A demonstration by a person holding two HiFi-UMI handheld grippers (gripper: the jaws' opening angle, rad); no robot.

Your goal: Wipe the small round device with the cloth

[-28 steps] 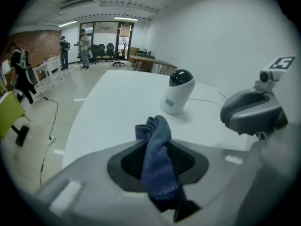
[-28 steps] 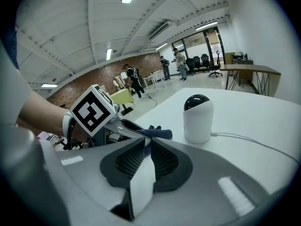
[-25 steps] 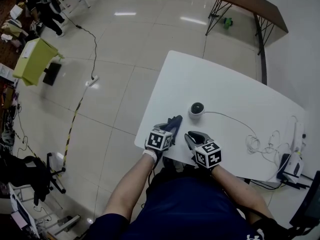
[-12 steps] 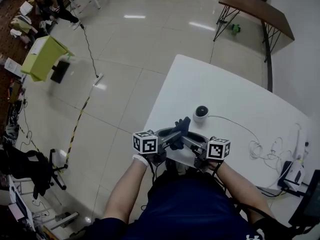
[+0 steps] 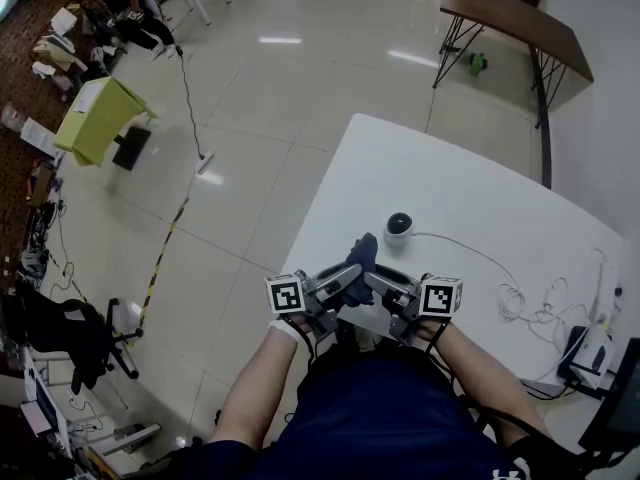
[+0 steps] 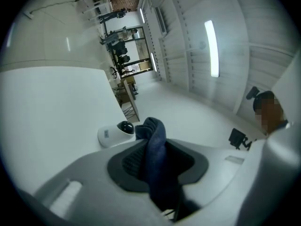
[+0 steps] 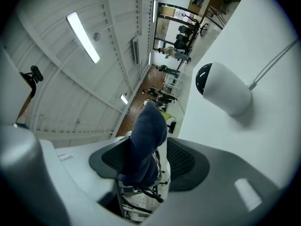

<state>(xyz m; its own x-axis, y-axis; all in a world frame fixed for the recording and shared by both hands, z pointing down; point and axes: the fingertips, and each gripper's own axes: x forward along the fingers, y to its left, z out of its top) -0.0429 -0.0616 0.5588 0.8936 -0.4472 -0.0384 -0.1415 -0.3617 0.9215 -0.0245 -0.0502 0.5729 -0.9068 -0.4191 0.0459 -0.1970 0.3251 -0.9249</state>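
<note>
The small round white device (image 5: 399, 226) with a dark lens stands on the white table (image 5: 470, 183); it also shows as the device (image 6: 115, 133) and the device (image 7: 223, 91). Just in front of it, near the table's front edge, my two grippers point at each other. My left gripper (image 5: 345, 286) is shut on the dark blue cloth (image 5: 358, 260), which bunches up between its pads as the cloth (image 6: 153, 149). My right gripper (image 5: 374, 280) is open. The cloth (image 7: 146, 140) sticks up between its jaws, with a gap to one pad.
A thin white cable (image 5: 480, 258) runs from the device to a loose coil (image 5: 510, 293) and a white plug block (image 5: 590, 343) at the table's right end. A wooden table (image 5: 505, 8) stands behind. A yellow-green box (image 5: 100, 118) and a black chair (image 5: 60, 338) are on the floor at left.
Both grippers have lifted and turned inward to face each other. The right gripper's jaws have opened and now stand around the cloth that the left gripper holds.
</note>
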